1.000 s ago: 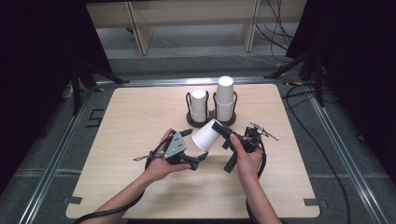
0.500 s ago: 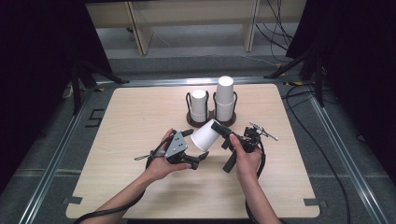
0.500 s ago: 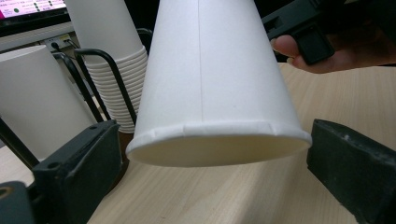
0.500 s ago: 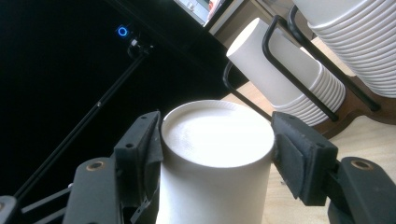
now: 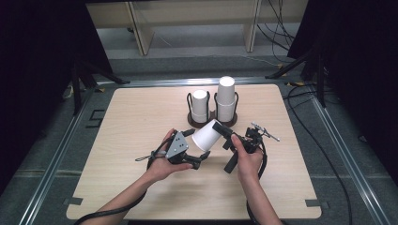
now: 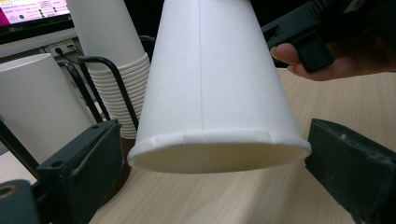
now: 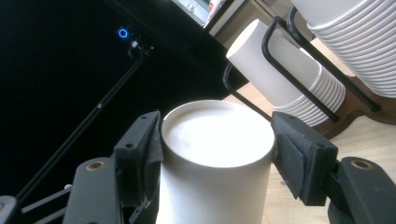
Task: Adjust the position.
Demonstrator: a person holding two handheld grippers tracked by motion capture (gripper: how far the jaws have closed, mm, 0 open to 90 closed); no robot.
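Observation:
A white paper cup (image 5: 206, 136) hangs tilted above the table between both hands, its rim toward the left hand. My right gripper (image 5: 220, 133) is shut on the cup's closed bottom end; in the right gripper view both pads (image 7: 147, 144) press on the cup (image 7: 210, 186). My left gripper (image 6: 215, 154) stands open around the cup's rim (image 6: 219, 144), and its jaws have just been closing. A small gap remains beside the left pad (image 6: 93, 163).
A black wire holder (image 5: 192, 123) on a brown base stands just behind the hands, holding two stacks of upside-down paper cups, a short one (image 5: 200, 105) and a taller one (image 5: 225, 98). Bare wooden tabletop (image 5: 141, 117) lies to the left and front. Cables (image 5: 305, 117) run off to the right.

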